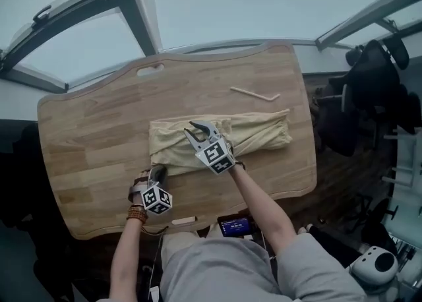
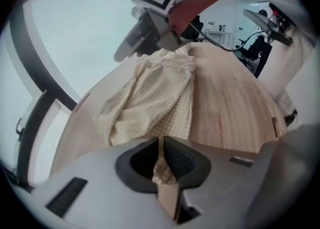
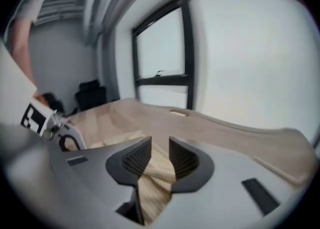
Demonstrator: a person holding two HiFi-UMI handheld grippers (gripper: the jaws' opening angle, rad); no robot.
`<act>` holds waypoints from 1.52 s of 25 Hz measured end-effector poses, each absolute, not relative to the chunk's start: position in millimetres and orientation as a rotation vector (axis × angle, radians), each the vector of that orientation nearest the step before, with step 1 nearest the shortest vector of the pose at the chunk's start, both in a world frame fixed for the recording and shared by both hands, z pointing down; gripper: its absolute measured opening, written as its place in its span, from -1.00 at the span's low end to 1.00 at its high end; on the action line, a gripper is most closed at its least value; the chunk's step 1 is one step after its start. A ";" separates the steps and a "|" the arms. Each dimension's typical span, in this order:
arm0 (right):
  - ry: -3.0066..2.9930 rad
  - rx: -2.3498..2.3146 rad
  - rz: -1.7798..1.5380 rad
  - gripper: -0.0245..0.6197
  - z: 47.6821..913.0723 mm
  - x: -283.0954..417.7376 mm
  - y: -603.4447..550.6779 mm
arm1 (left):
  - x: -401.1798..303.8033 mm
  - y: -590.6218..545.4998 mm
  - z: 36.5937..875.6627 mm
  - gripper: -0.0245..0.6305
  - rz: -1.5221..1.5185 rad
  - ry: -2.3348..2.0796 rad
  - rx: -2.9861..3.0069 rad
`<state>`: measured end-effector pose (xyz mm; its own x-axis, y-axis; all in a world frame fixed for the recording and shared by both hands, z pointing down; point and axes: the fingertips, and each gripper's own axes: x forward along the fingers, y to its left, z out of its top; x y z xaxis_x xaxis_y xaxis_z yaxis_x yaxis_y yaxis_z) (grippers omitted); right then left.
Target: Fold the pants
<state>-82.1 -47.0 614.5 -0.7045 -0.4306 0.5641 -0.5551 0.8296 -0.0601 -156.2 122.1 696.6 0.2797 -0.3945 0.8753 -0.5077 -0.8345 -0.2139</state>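
Item: pants (image 1: 254, 132), pale yellow-beige with a fine check, lying flat on the desk (image 1: 99, 129) as one long band that runs from the left gripper's fingers out past the right gripper's fingers. Condition: the legs appear laid one upon the other, so the lengthwise fold is judged done. The band is at full length, creased and bunched toward its middle, so the crosswise folds and the smoothing are judged outstanding, roughly half the task. Left gripper (image 1: 157, 174): low at the near end of the band, its fingers (image 2: 182, 160) pressed together on a corner of the cloth, which shows as a thin pinched strip between them, the rest of the pants fanning away beyond the fingertips. Right gripper (image 1: 202, 130): raised over the band's middle, its fingers (image 3: 131, 159) spread apart with nothing gripped, the fabric visible only beneath the gap. Judged step in hand: the near end is secured for carrying over to the far end while the right gripper is free to take a new hold. Associated objects: a thin bent stick (image 1: 256, 93) on bare wood beyond the right fingers, well apart from the pants. A small dark device (image 1: 235, 226) sits behind both grippers, at the desk's near edge.
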 end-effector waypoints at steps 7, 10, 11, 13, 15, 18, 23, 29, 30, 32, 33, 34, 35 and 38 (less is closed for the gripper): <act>-1.885 1.646 0.790 -0.36 630.9 287.9 -55.9 | -111.4 103.4 640.1 -0.82 1.415 -1.048 2.496; -1.826 1.710 1.102 -0.24 660.9 351.6 -27.1 | -69.0 85.6 638.3 -0.82 1.375 -1.045 2.533; -1.835 1.711 1.196 -0.20 667.5 356.3 -22.3 | -54.0 78.6 639.2 -0.82 1.354 -1.040 2.540; -1.850 1.710 1.321 -0.15 675.6 356.0 -19.4 | -24.1 63.5 642.1 -0.82 1.305 -1.027 2.551; -1.840 1.773 1.348 -0.12 672.1 360.1 -20.9 | 1.9 48.6 647.1 -0.82 1.267 -1.020 2.545; -1.840 1.868 1.445 -0.10 666.1 367.7 -21.8 | 29.3 30.9 659.3 -0.81 1.226 -0.995 2.473; -1.771 1.692 1.379 -0.11 689.9 352.5 -31.6 | 42.0 18.8 689.3 -0.73 1.162 -1.001 2.259; -1.921 1.708 1.370 -0.83 647.9 337.1 -40.6 | 41.6 15.3 682.9 -0.69 1.058 -1.050 2.200; -1.968 1.721 1.356 -0.84 631.8 333.4 -40.4 | 39.7 14.4 676.1 -0.64 1.021 -1.061 2.210; -2.060 1.719 1.301 -0.85 599.9 322.1 -38.0 | 32.1 15.1 656.6 -0.61 0.913 -1.089 2.220; -2.105 1.709 1.266 -0.85 584.2 314.9 -36.7 | 26.3 16.8 644.7 -0.60 0.853 -1.107 2.221; -2.148 1.695 1.226 -0.85 568.3 305.9 -36.0 | 18.5 18.9 633.0 -0.61 0.797 -1.128 2.220; -2.187 1.673 1.179 -0.86 552.5 294.3 -36.1 | 8.3 21.3 622.0 -0.61 0.747 -1.155 2.216; -2.283 1.561 1.009 -0.86 509.0 244.7 -36.6 | -33.2 32.0 596.0 -0.61 0.639 -1.249 2.188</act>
